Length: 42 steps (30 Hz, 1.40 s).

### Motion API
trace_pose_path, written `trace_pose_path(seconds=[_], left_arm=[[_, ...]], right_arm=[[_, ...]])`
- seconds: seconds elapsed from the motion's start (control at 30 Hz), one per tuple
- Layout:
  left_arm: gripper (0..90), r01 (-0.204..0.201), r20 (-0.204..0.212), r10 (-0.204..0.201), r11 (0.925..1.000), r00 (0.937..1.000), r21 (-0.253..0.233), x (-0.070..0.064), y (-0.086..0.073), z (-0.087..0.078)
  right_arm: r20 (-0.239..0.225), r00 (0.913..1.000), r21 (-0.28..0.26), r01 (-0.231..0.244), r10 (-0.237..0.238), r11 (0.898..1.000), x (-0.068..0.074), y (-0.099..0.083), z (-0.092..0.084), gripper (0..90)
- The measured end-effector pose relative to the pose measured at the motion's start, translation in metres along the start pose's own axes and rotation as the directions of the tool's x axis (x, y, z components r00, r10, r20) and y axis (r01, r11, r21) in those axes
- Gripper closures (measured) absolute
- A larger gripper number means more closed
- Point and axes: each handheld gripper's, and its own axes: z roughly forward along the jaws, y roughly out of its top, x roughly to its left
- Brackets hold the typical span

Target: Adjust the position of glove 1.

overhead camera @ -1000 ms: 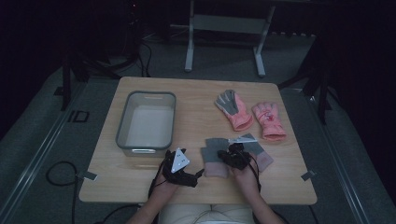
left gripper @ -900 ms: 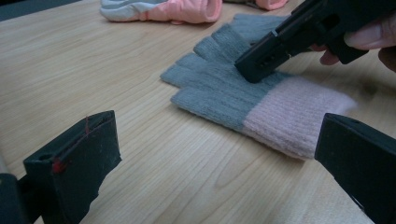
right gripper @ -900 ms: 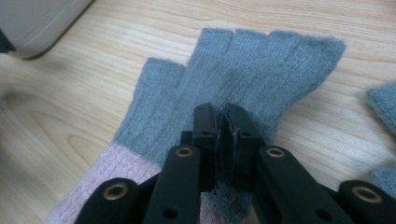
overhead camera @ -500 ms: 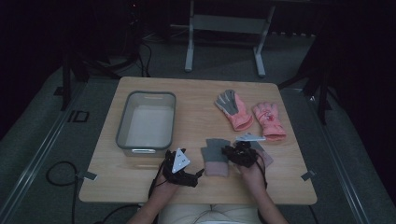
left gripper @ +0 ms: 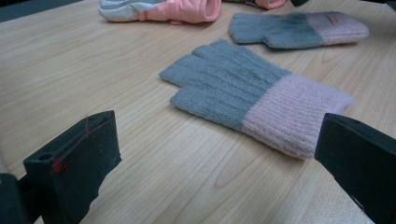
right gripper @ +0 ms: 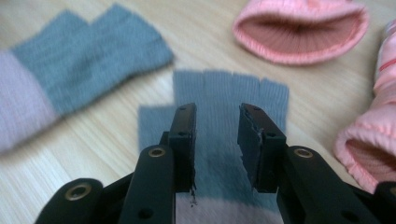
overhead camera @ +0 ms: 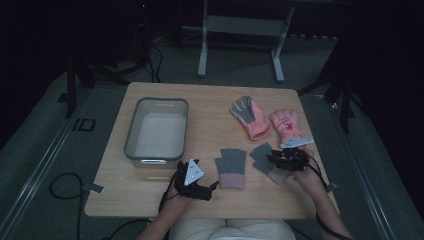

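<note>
Two grey knit gloves with pink cuffs lie flat near the table's front edge. The left one (overhead camera: 232,165) (left gripper: 243,88) lies just ahead of my left gripper (overhead camera: 207,189) (left gripper: 219,135), whose jaws stand wide open and empty. The right one (overhead camera: 261,155) (right gripper: 219,88) lies under my right gripper (overhead camera: 274,158) (right gripper: 217,116). That gripper's jaws have just been opening. They stand a little apart above the glove's palm with nothing pinched between them.
Two padded pink gloves (overhead camera: 250,117) (overhead camera: 286,125) lie at the back right, their cuff openings facing my right gripper. A clear plastic bin (overhead camera: 160,101) stands at the left. The table's right edge is close to my right hand.
My right gripper has moved to the right and its jaws have parted. The second grey glove now lies apart from the first. The left gripper has stayed put.
</note>
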Motion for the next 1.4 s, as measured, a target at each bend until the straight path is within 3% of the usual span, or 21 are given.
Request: trace_pose_path(seconds=[0.2,0.4,0.57,0.8,0.97,1.1,1.17,1.3,1.4], left_arm=[[0.0,-0.001,0.000,0.001,1.0000,1.0000,-0.003,0.000,0.000,0.000],[0.0,0.004,-0.004,-0.004,1.0000,1.0000,-0.006,0.000,0.000,-0.001],[0.0,0.003,-0.002,-0.003,1.0000,1.0000,-0.004,0.000,0.000,0.000],[0.0,0.006,-0.001,-0.006,1.0000,1.0000,-0.003,0.001,0.000,0.000],[0.0,0.007,0.001,-0.007,1.0000,1.0000,-0.006,0.001,0.000,-0.001],[0.0,0.001,-0.002,-0.001,1.0000,1.0000,-0.006,0.000,0.000,-0.001],[0.0,0.005,-0.002,-0.005,1.0000,1.0000,-0.005,0.001,0.000,-0.001],[0.0,0.009,-0.005,-0.009,0.9999,1.0000,-0.008,0.001,0.000,-0.001],[0.0,0.008,-0.004,-0.008,1.0000,1.0000,-0.006,0.001,0.000,-0.001]], right_arm=[[-0.034,0.9993,0.028,0.014,-0.013,1.000,-0.008,-0.002,0.010,61.6],[-0.033,0.9993,0.081,0.022,-0.020,0.996,-0.013,-0.010,0.025,61.4],[-0.046,0.9988,0.069,0.016,-0.012,0.997,-0.012,-0.013,0.026,70.2],[-0.013,0.9996,0.071,-0.025,0.026,0.997,-0.010,-0.012,0.026,82.0],[0.036,0.9984,0.050,-0.045,0.043,0.998,0.002,-0.008,0.017,85.0],[0.080,0.9854,-0.020,-0.149,0.150,0.989,0.013,-0.001,-0.004,84.9],[0.119,0.9772,-0.044,-0.171,0.176,0.984,0.021,0.003,-0.015,84.8],[0.106,0.9475,-0.097,-0.292,0.302,0.951,0.032,0.011,-0.033,84.8],[0.124,0.9266,-0.151,-0.336,0.355,0.930,0.045,0.016,-0.045,84.7]])
